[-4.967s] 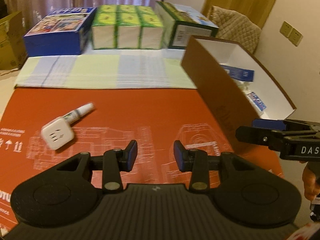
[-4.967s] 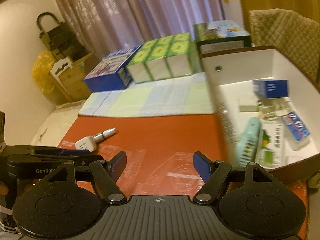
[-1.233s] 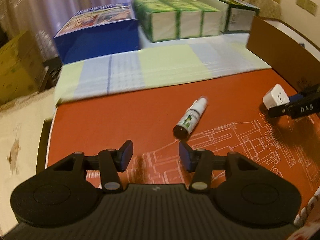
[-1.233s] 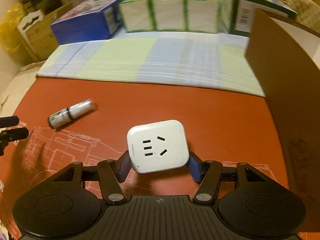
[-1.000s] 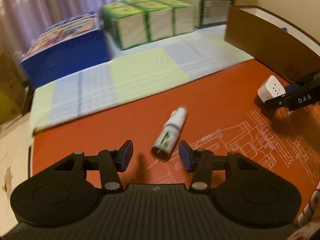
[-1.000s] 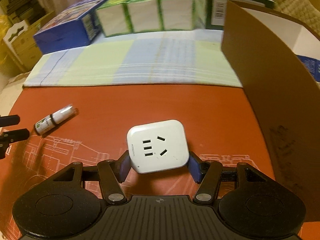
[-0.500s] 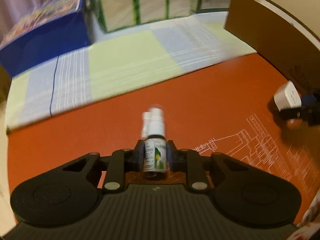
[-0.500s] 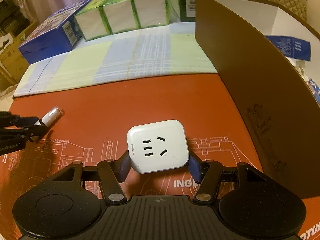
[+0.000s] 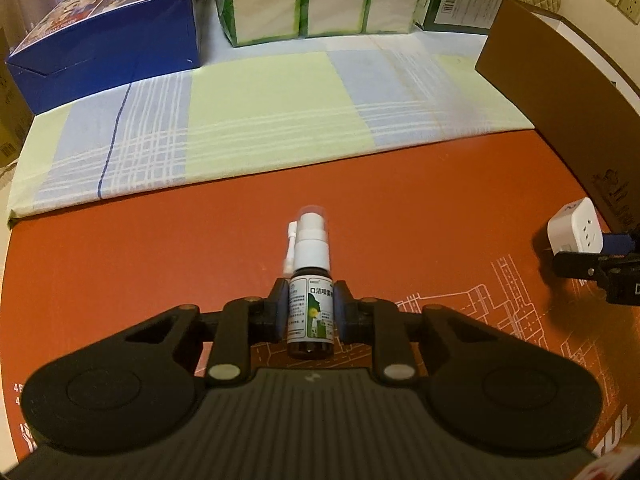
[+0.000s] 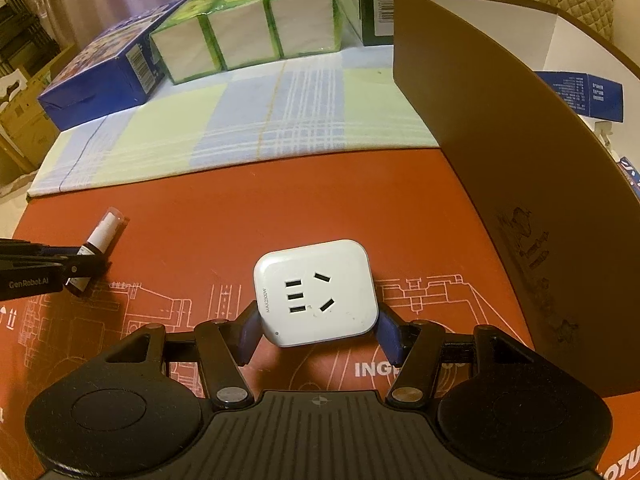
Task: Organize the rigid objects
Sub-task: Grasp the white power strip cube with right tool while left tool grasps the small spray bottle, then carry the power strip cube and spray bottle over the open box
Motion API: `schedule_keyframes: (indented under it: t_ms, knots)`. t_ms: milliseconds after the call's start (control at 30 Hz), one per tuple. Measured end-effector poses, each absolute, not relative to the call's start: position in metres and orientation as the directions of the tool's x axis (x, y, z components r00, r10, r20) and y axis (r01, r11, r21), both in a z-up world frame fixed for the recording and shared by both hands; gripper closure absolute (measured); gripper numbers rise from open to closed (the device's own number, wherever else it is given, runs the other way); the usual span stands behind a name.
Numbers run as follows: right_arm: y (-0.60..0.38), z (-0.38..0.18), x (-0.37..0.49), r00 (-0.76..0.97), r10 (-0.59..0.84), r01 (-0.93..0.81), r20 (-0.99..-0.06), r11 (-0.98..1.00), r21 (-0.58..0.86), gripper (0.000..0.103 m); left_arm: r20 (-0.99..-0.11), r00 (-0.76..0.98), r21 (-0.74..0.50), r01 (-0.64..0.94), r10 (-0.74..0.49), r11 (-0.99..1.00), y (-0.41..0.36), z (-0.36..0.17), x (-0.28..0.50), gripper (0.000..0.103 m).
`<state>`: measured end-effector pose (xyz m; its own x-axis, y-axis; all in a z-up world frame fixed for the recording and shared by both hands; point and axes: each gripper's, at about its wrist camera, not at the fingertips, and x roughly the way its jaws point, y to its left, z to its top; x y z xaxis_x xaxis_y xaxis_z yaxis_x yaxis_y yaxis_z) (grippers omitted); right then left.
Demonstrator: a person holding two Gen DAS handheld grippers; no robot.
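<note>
My left gripper (image 9: 310,307) is shut on a small brown spray bottle (image 9: 310,312) with a white nozzle and a green-and-white label, over the red mat (image 9: 160,248). The bottle also shows at the left of the right wrist view (image 10: 100,246). My right gripper (image 10: 316,330) is shut on a white socket adapter (image 10: 316,294), also seen at the right edge of the left wrist view (image 9: 574,232). The open cardboard box (image 10: 500,152) stands just right of the right gripper, brown outside and white inside.
A checked cloth (image 9: 224,128) lies behind the mat. On it stand a blue box (image 9: 108,36), green tissue packs (image 9: 316,4) and a dark green box (image 9: 464,4). A blue carton (image 10: 580,90) lies inside the cardboard box.
My left gripper has closed on the spray bottle, which lay loose on the mat a second ago. My right gripper, holding the adapter, has moved closer to the cardboard box.
</note>
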<state>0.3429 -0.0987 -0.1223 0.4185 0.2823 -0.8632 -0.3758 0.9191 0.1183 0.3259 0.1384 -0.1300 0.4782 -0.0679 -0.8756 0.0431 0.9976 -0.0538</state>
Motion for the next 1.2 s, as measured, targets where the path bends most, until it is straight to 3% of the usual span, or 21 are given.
schedule_keyframes:
  t_ms: [500,1200]
  knots:
    - [-0.1,-0.111,0.337,0.416,0.3,-0.42,-0.858,0.901,0.111,0.047,-0.865,0.495,-0.077,0.024,-0.079,0.997,0.123,-0.115,0.309,0.084]
    - [-0.171,-0.032,0.31,0.468,0.48,-0.506,-0.742,0.834,0.221,0.047,-0.744,0.652,-0.121,0.09,-0.15,0.989,0.022,-0.015,0.285,0.084]
